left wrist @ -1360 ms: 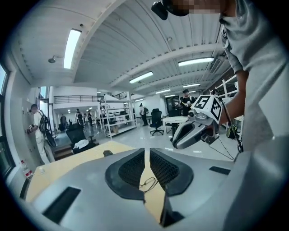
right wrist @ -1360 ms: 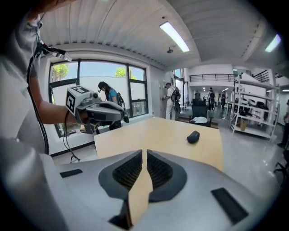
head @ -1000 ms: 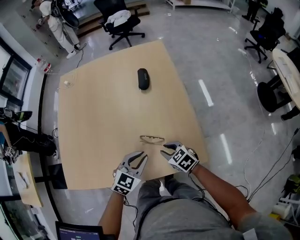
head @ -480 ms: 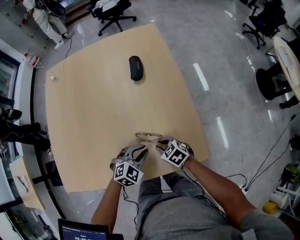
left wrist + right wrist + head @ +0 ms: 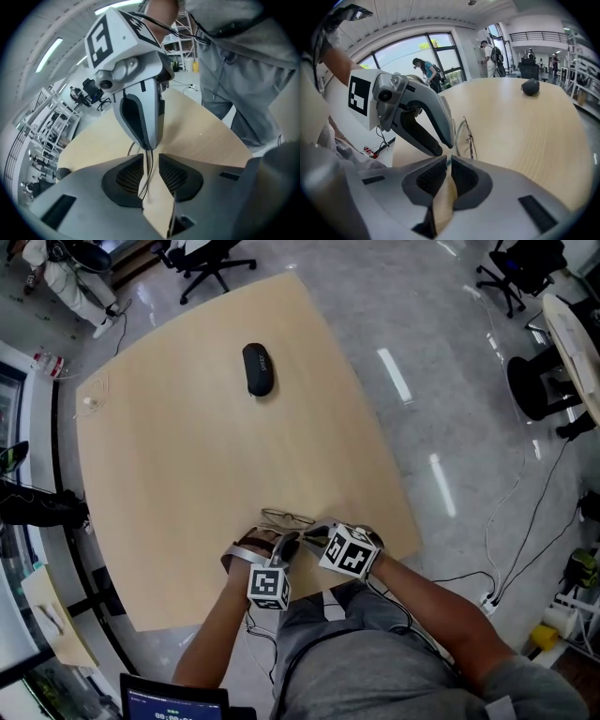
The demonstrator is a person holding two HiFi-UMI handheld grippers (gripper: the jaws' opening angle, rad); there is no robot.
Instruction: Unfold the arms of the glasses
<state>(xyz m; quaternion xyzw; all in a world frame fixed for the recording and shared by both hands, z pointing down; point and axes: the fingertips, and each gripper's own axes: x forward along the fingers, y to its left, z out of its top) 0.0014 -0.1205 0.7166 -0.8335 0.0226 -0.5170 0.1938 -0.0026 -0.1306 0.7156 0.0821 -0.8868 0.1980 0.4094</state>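
Thin wire-framed glasses (image 5: 286, 518) lie folded on the wooden table (image 5: 187, 456) near its front edge. My right gripper (image 5: 314, 532) is at their right end. Its jaws have just been closing and now pinch a greenish tip of the glasses (image 5: 448, 162); the rest of the frame (image 5: 465, 138) rests on the table beyond. My left gripper (image 5: 285, 543) comes in from the front left, pointing steeply down. In the left gripper view the frame's wire (image 5: 146, 164) runs between its jaws with a narrow gap still showing. The two grippers' fingertips nearly meet.
A black glasses case (image 5: 257, 368) lies far back on the table and shows again (image 5: 530, 86) in the right gripper view. The table's front edge is just behind the grippers, at my legs. Office chairs (image 5: 202, 259) and people stand on the floor beyond.
Both grippers have come down and in onto the glasses. The left one has dropped and rolled, its wide V of jaws narrowed. The right one has closed at the frame's right end.
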